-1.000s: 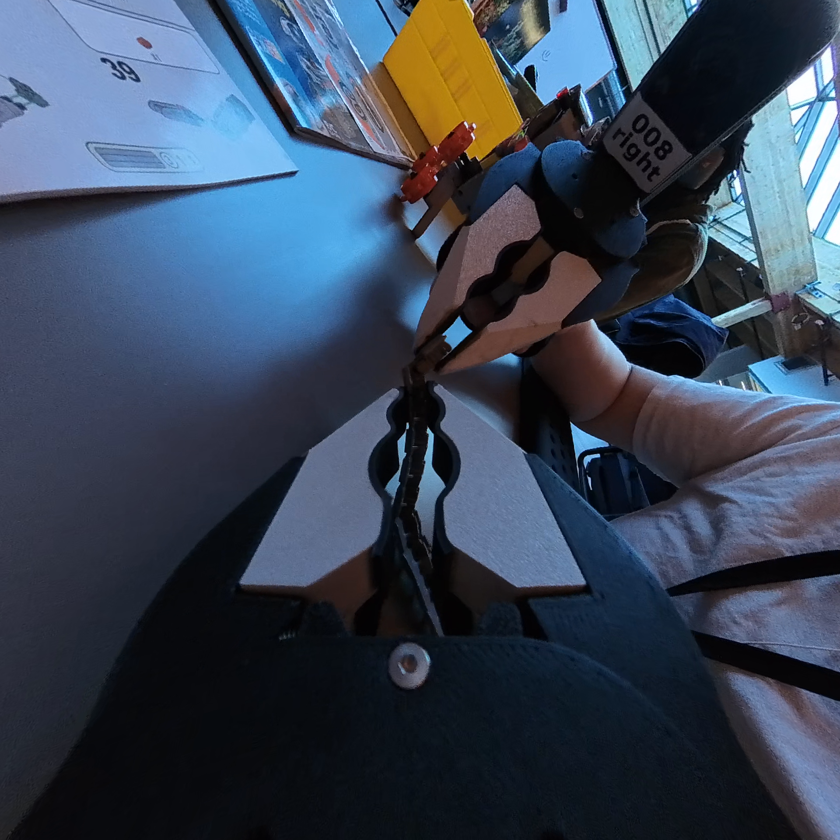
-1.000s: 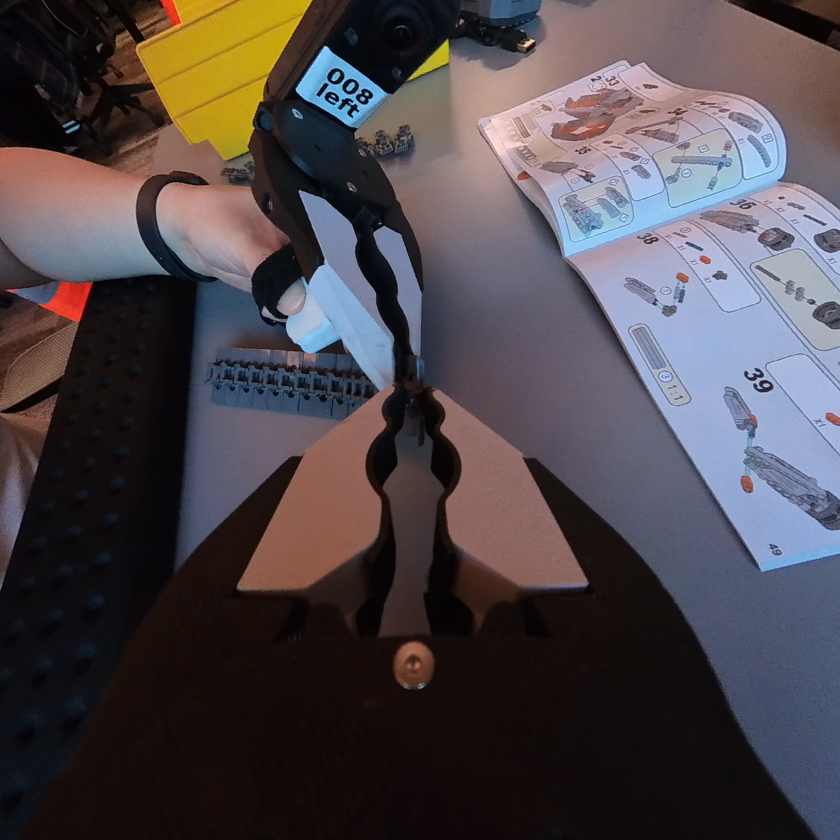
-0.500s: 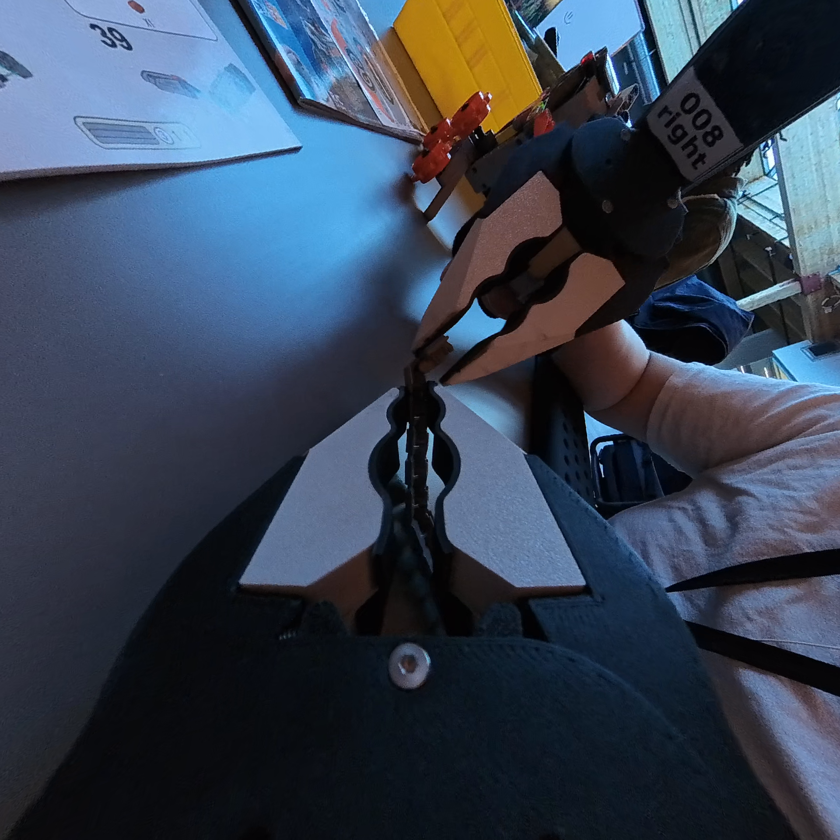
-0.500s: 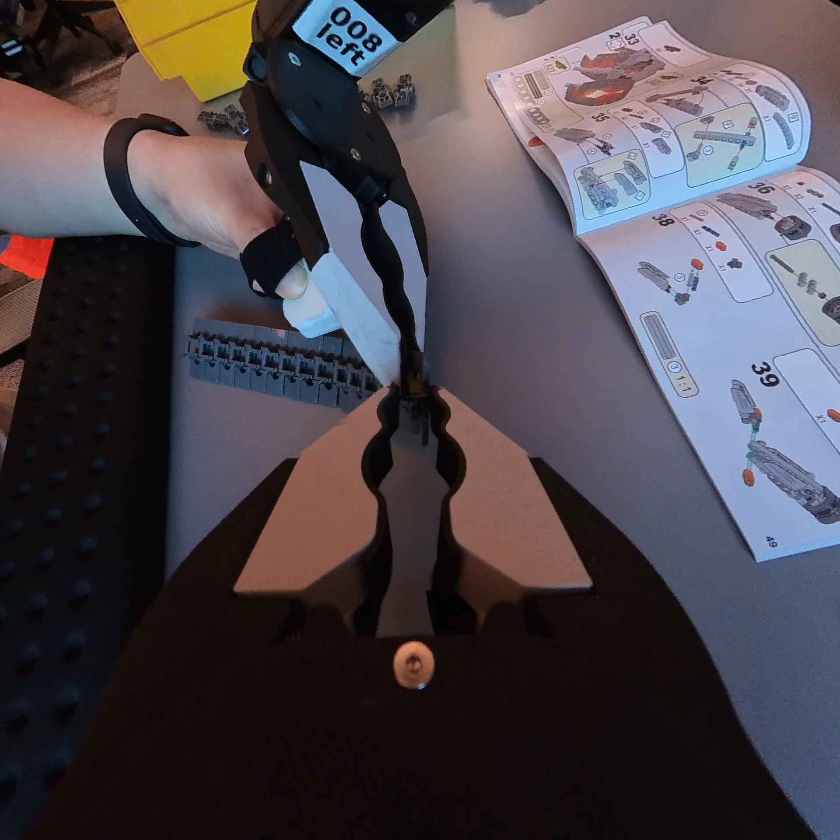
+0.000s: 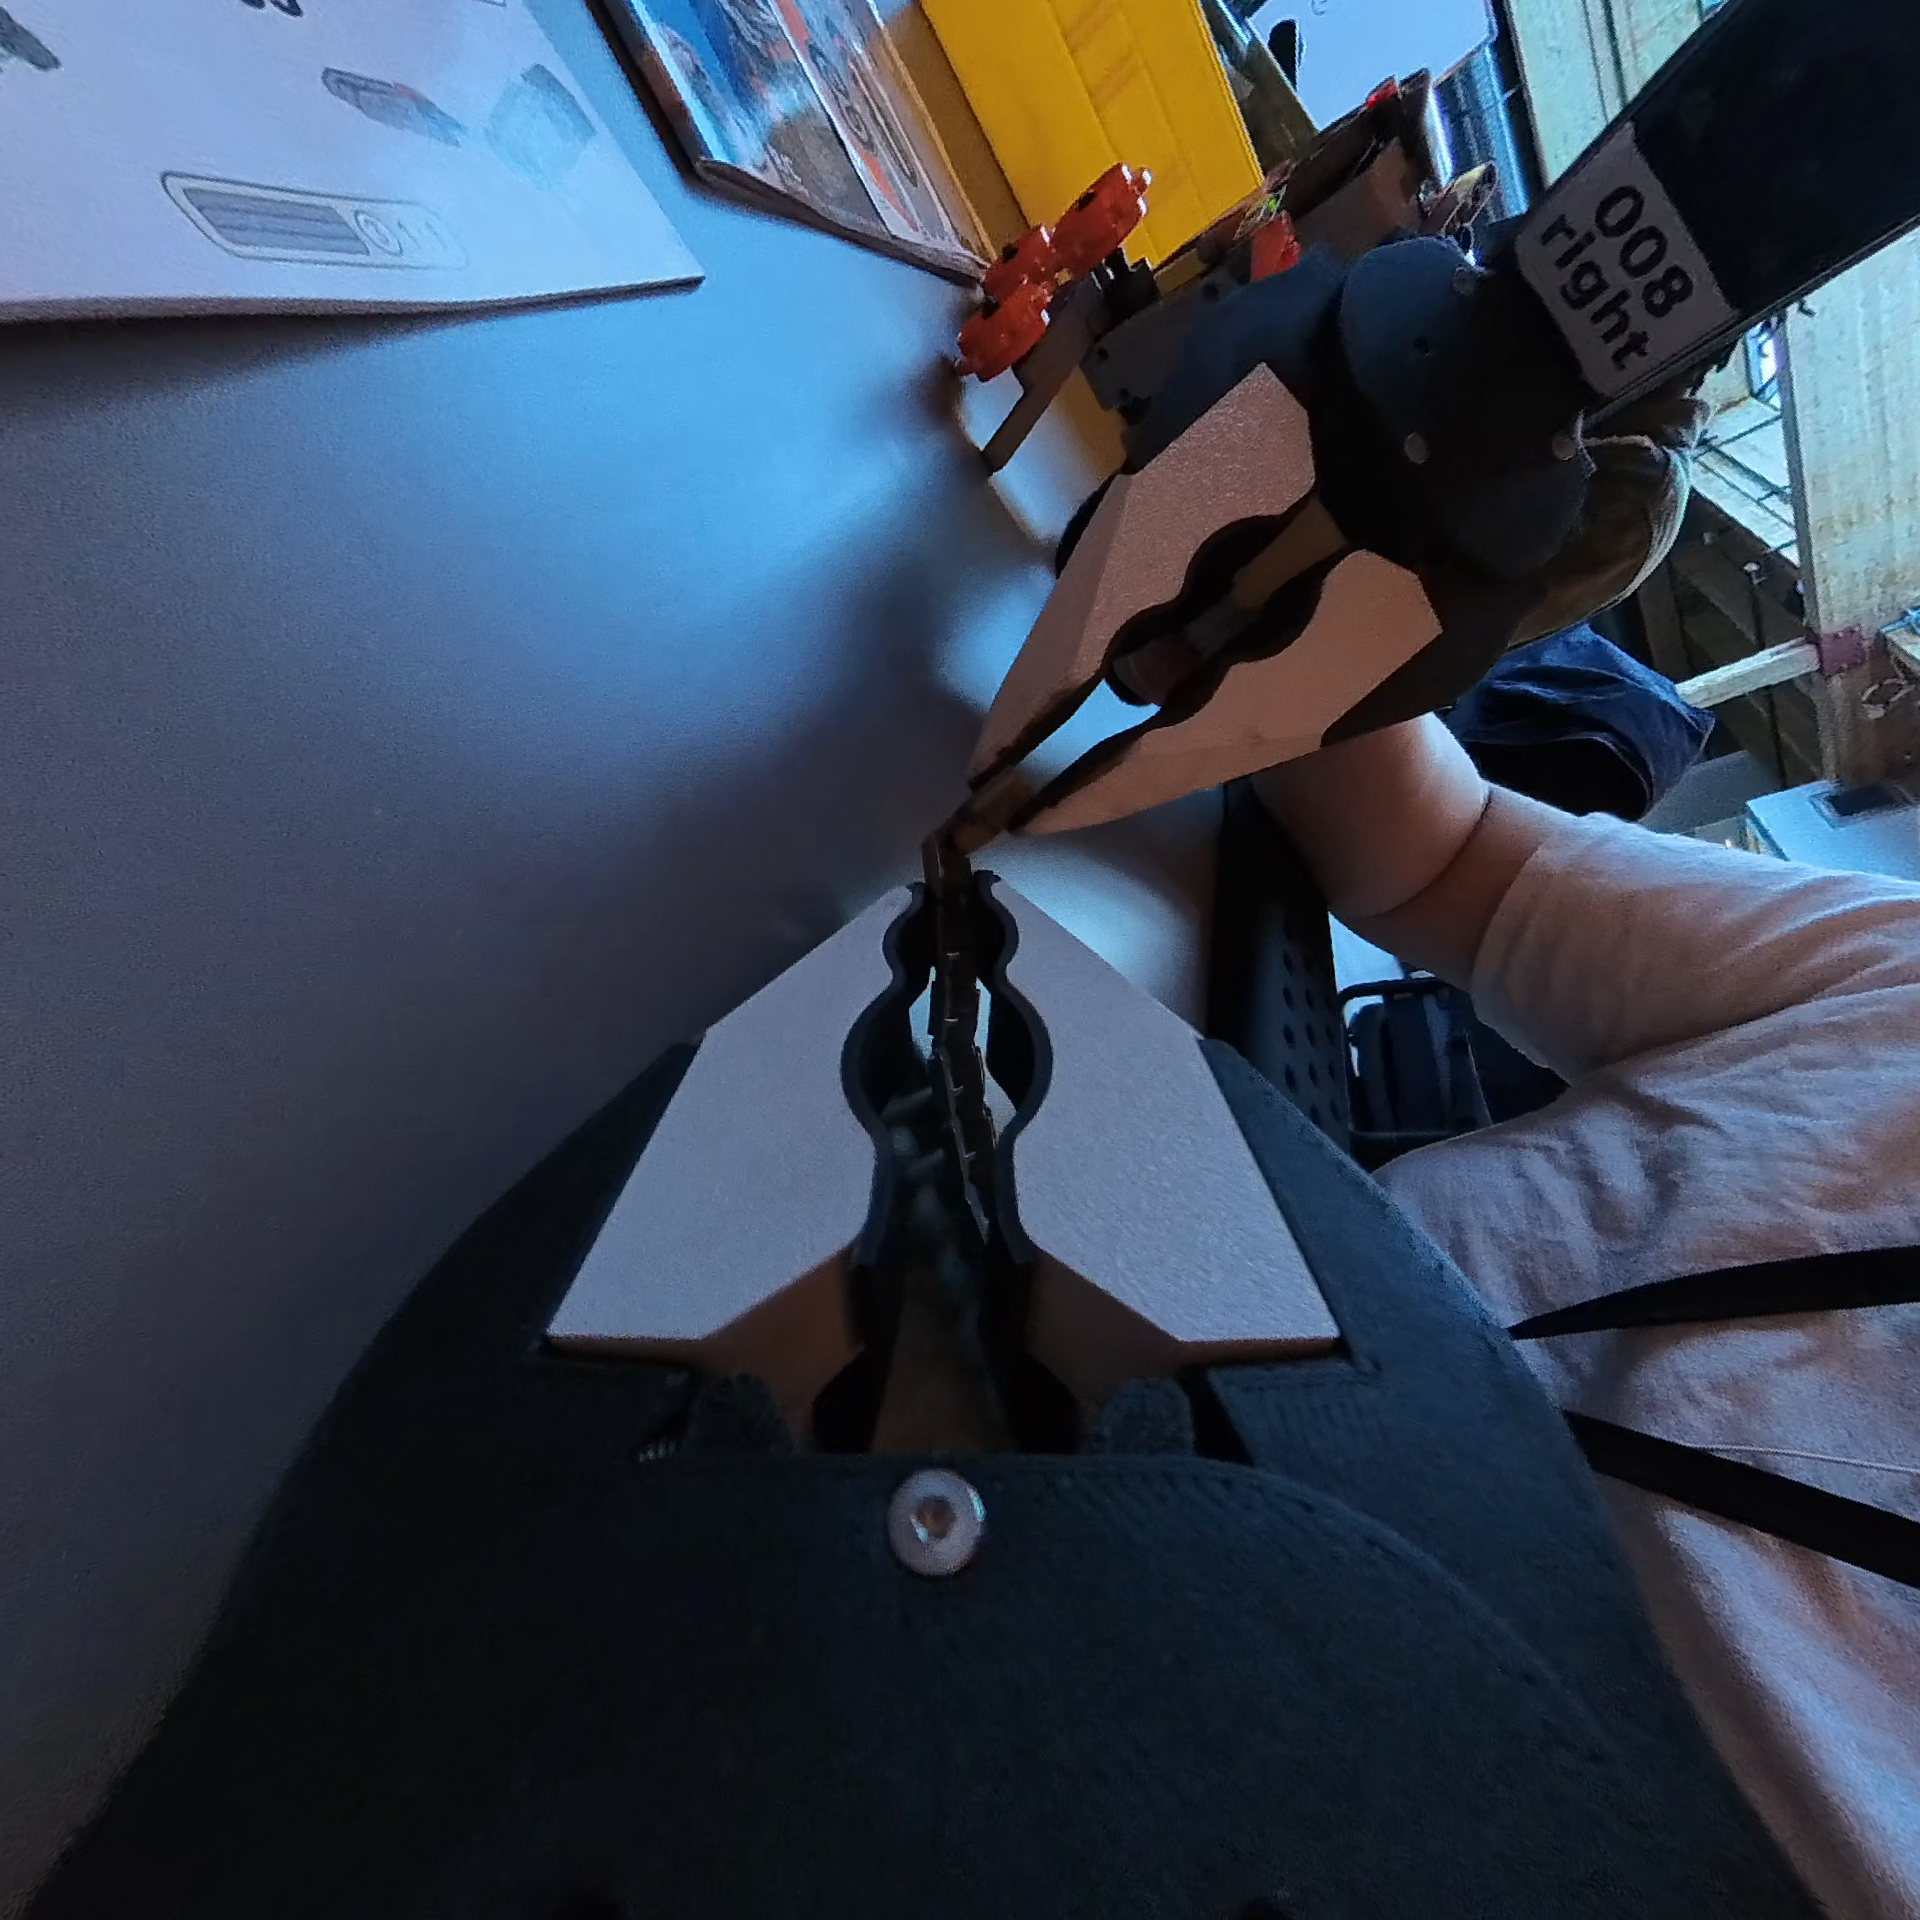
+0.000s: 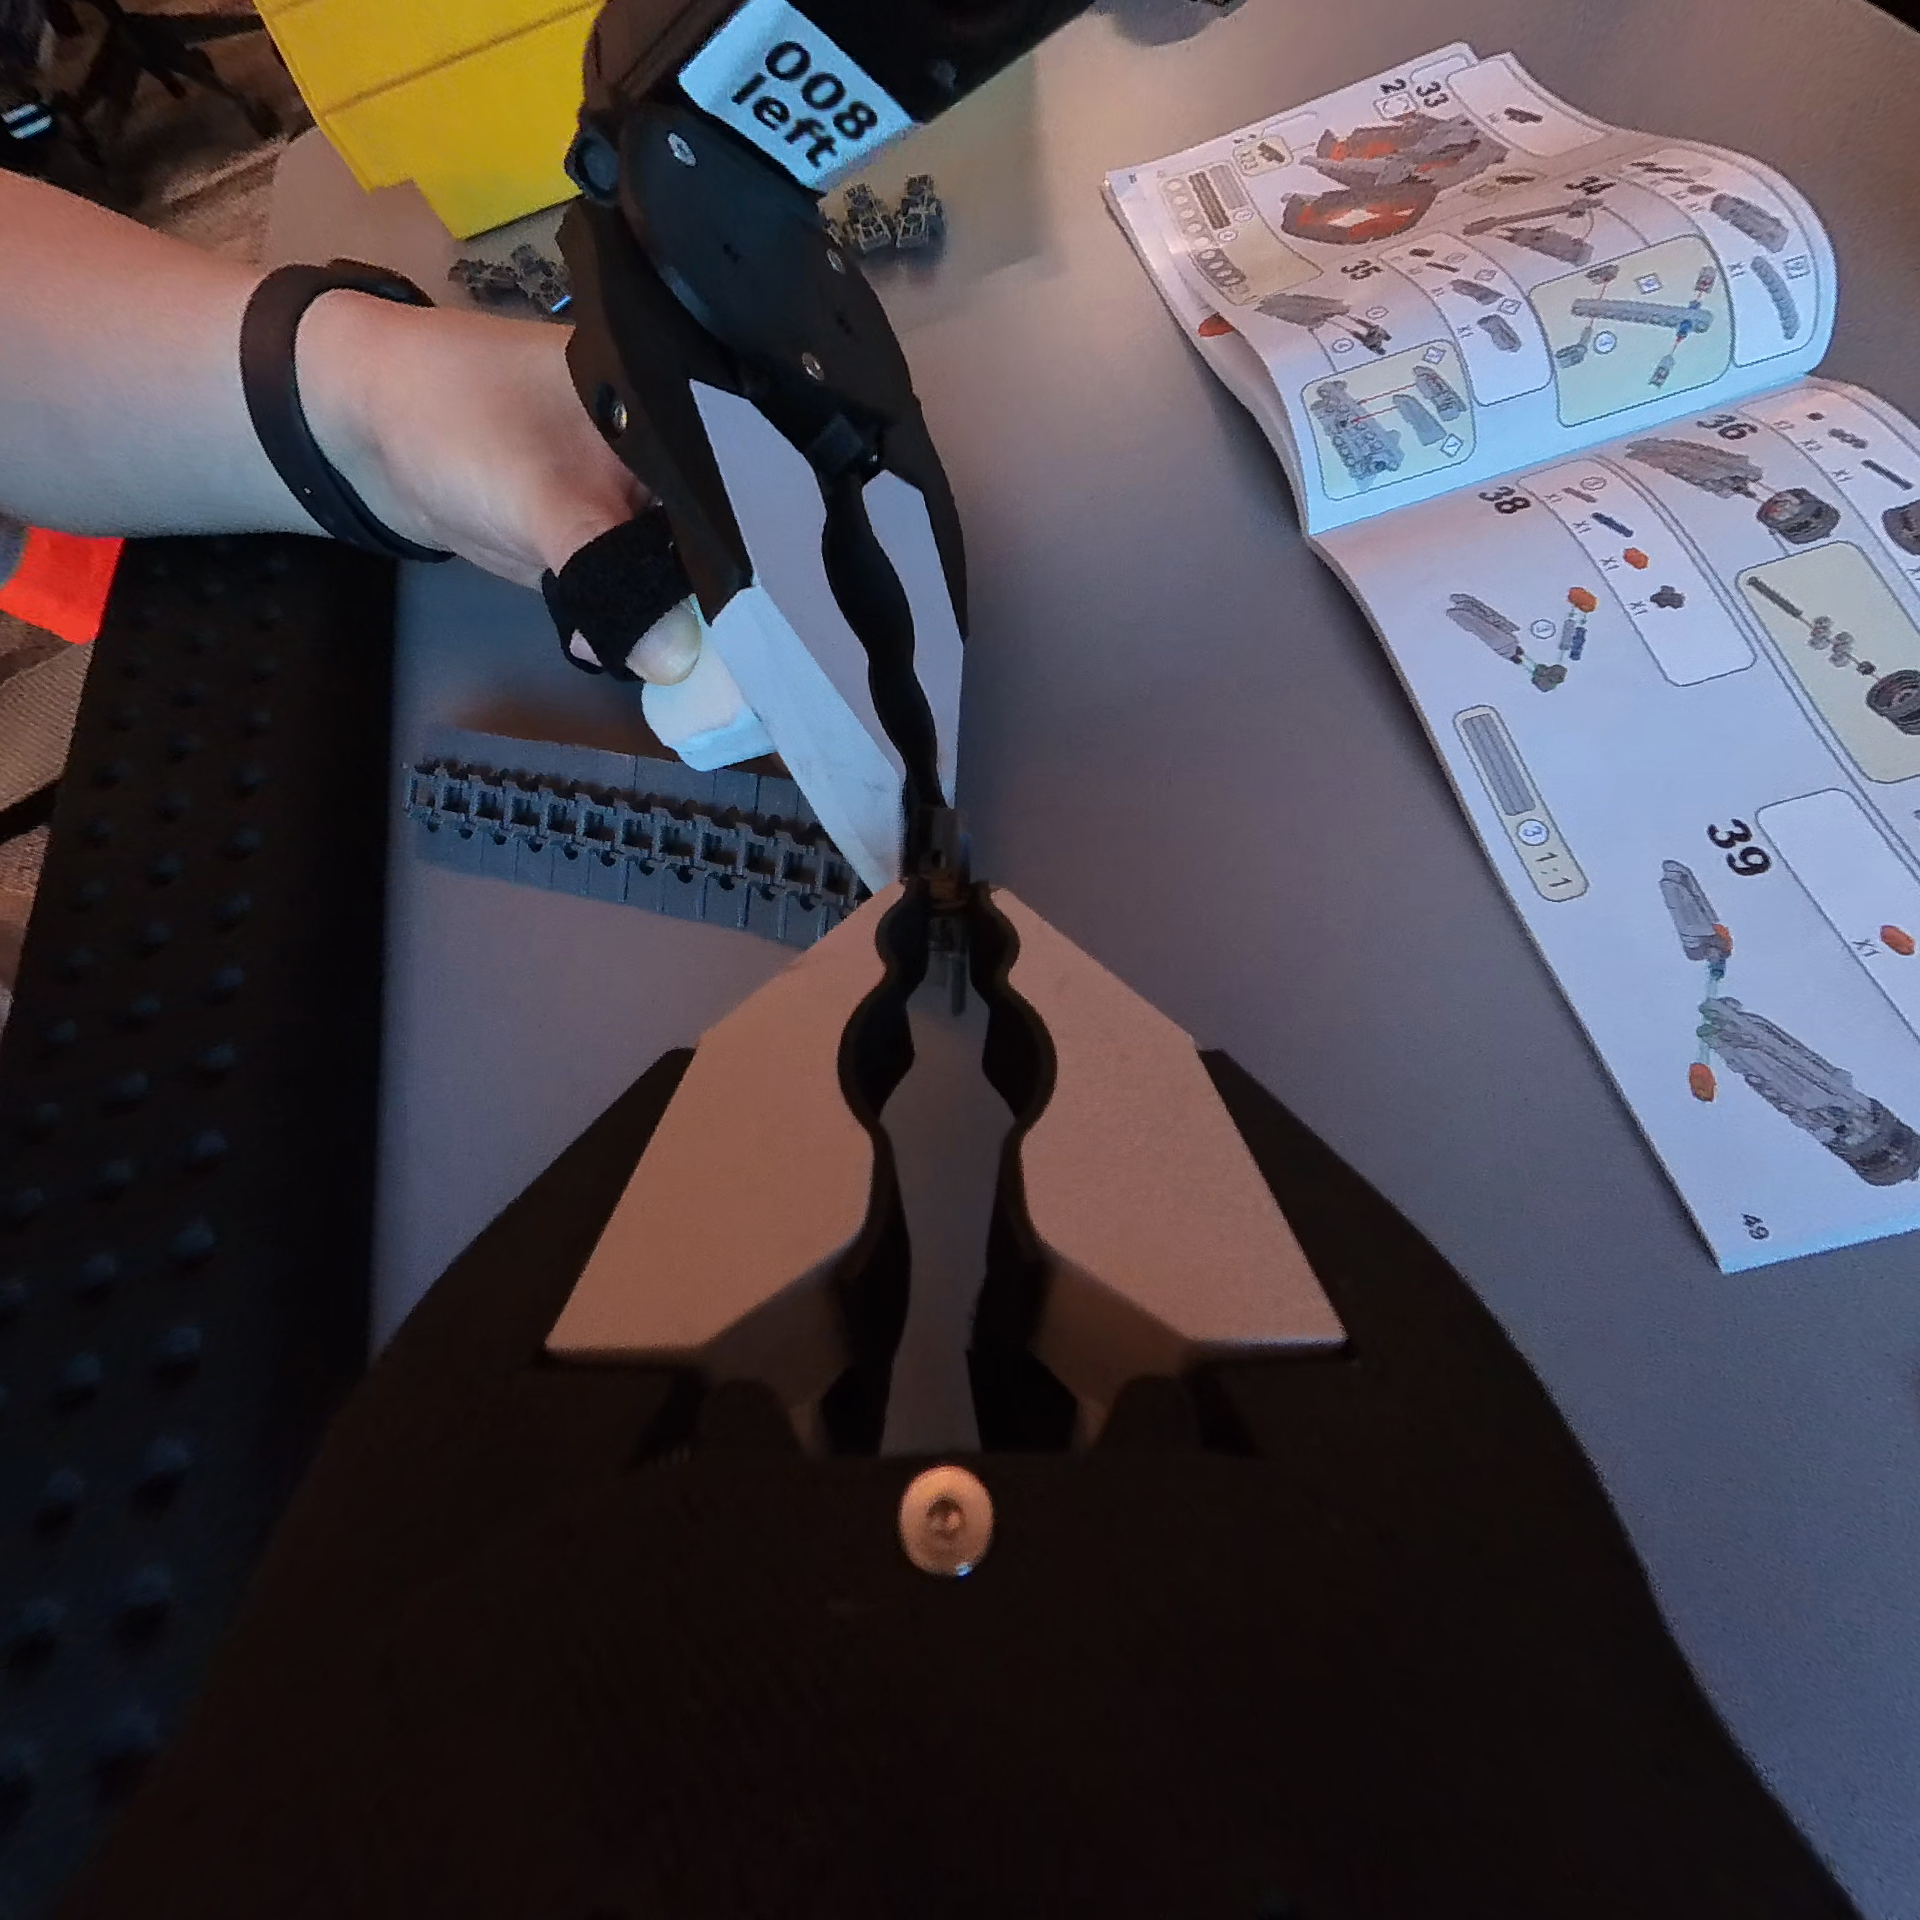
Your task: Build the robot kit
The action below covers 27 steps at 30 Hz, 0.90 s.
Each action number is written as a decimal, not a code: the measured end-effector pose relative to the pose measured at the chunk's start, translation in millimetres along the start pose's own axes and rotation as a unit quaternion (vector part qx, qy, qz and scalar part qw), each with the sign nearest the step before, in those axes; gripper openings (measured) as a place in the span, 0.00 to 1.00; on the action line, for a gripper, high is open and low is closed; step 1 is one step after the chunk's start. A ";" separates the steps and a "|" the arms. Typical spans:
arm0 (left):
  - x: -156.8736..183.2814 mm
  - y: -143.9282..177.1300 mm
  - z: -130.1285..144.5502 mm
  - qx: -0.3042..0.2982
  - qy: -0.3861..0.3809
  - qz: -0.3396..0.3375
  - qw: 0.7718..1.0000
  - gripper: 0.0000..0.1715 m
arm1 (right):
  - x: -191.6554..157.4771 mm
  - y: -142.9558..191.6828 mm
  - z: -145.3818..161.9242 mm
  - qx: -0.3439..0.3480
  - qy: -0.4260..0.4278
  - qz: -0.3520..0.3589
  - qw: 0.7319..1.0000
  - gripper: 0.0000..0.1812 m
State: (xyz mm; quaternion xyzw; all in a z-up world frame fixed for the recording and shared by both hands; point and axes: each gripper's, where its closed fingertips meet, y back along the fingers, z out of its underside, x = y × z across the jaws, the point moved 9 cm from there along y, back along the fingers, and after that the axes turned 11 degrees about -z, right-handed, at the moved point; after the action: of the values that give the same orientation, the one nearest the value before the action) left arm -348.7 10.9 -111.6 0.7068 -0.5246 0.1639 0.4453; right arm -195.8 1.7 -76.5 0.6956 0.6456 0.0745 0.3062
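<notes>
pinching one dark link chain (image 5: 951, 1039): left gripper (image 5: 951, 894) & right gripper (image 6: 940, 904) fingers closed; link detail unclear.

Black-bodied grippers with pale wavy-edged jaws, silver screws, white labels

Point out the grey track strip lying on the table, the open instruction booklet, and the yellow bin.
grey track strip (image 6: 623, 831), right wrist view, middle links.
instruction booklet (image 6: 1621, 665), right wrist view, lower open page.
yellow bin (image 6: 436, 114), right wrist view, front wall.

Workshop-like hobby space: grey table (image 6: 1195, 727), open building-brick instruction booklet (image 6: 1621, 582), yellow bin (image 5: 1091, 114).
</notes>
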 end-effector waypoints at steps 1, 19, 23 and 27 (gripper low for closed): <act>-0.4 -0.1 0.1 0.000 0.001 -0.003 1.000 0.03 | 0.3 -0.7 0.4 0.000 -0.003 0.001 1.000 0.03; 2.0 -2.6 2.7 -0.012 -0.027 -0.037 0.999 0.03 | -1.3 -6.5 4.2 -0.019 -0.012 0.009 1.000 0.03; 5.2 -4.8 3.2 -0.016 -0.044 -0.040 0.998 0.03 | -1.4 -10.7 5.9 -0.032 -0.013 0.015 0.999 0.03; 4.6 -4.3 2.4 -0.010 -0.038 -0.038 0.999 0.03 | -3.4 -10.3 2.5 -0.048 0.012 0.032 0.998 0.03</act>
State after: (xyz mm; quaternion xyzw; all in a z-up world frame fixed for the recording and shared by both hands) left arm -343.7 6.4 -111.7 0.7273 -0.5160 0.1146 0.4378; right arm -203.9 -2.5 -82.8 0.6991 0.6226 0.1237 0.3291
